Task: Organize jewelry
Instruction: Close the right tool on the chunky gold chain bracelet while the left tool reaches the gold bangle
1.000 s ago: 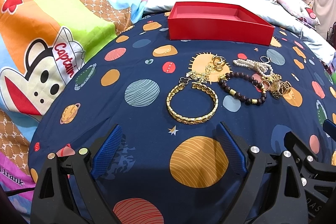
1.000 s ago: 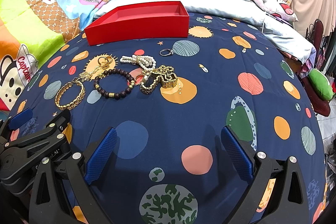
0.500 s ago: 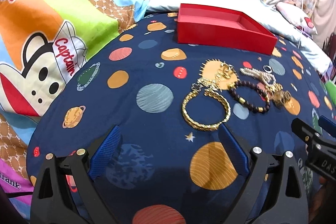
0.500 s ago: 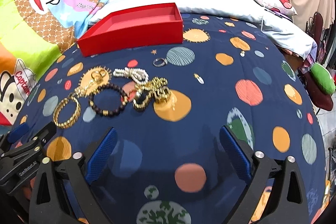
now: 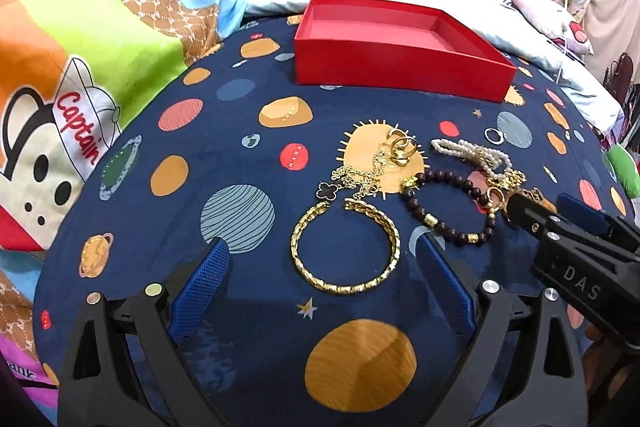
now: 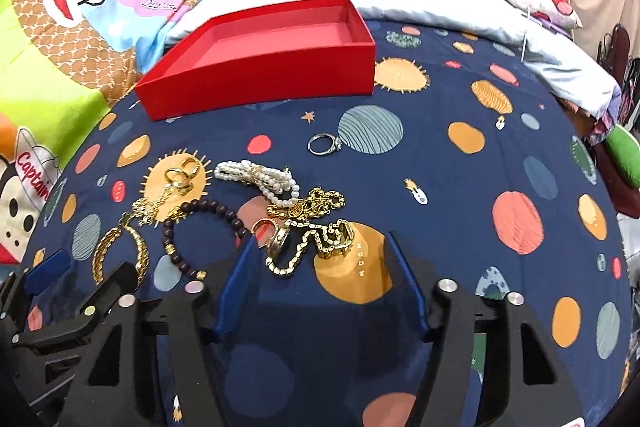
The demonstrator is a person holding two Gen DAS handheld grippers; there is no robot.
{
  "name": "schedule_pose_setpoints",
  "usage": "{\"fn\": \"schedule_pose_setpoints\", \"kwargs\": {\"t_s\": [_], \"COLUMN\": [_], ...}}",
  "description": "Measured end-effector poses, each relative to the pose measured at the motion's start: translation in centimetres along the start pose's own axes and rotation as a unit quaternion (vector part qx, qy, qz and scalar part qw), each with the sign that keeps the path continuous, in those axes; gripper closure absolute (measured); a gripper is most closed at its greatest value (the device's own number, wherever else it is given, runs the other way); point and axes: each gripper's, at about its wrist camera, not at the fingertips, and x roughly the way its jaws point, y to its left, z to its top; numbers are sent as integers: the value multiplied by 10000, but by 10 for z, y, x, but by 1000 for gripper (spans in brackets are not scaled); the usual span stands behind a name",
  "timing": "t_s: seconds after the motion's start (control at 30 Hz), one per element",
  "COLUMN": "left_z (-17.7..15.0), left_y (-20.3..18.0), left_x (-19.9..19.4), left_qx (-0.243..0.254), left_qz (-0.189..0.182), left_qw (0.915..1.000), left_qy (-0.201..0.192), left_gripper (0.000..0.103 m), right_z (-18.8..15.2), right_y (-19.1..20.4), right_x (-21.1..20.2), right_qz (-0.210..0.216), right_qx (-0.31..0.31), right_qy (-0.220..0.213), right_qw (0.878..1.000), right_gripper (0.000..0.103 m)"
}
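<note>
Two hand-held grippers hover, the right hand-held gripper narrowing, empty, around the limp, slippery gold chain at six o'clock of the red box; pinch its bunched links.

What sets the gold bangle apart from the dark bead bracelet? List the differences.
The gold bangle is a shiny woven metal band with a gap at its far side; the dark bead bracelet is a closed loop of round brown beads with a few gold spacers. The bangle lies between the left gripper's open jaws; the bead bracelet lies beside them. Both lie flat on the planet-print cover.
</note>
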Motion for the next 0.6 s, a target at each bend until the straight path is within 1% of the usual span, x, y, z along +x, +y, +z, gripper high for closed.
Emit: {"fn": "schedule_pose_setpoints", "kwargs": {"t_s": [0.07, 0.17, 0.2, 0.27, 0.4, 0.5, 0.6], "left_z": [1, 2, 2, 2, 2, 1, 2], "left_y": [0, 2, 3, 3, 4, 3, 3], "left_x": [3, 6, 8, 10, 14, 14, 15], "left_qx": [-26, -50, -68, -111, -141, -136, -145], "left_qz": [7, 7, -8, -18, -51, -55, -75], "left_qw": [10000, 10000, 10000, 9999, 9998, 9998, 9998], "left_qy": [15, 37, 48, 86, 145, 143, 135], "left_gripper": [11, 11, 11, 11, 11, 12, 15], "right_z": [0, -1, -2, -2, -4, -6, -9], "right_y": [-1, 0, 1, 2, 5, 5, 1], "right_x": [5, 5, 4, 4, 2, 0, -3], "right_qz": [82, 95, 125, 198, 234, 254, 310], "right_qx": [36, -33, -67, -88, -145, -147, -74], "right_qy": [84, 34, 19, 19, 24, 12, 31], "right_qw": [9999, 9999, 9999, 9998, 9996, 9996, 9995], "right_gripper": [54, 63, 72, 80, 87, 88, 88]}}
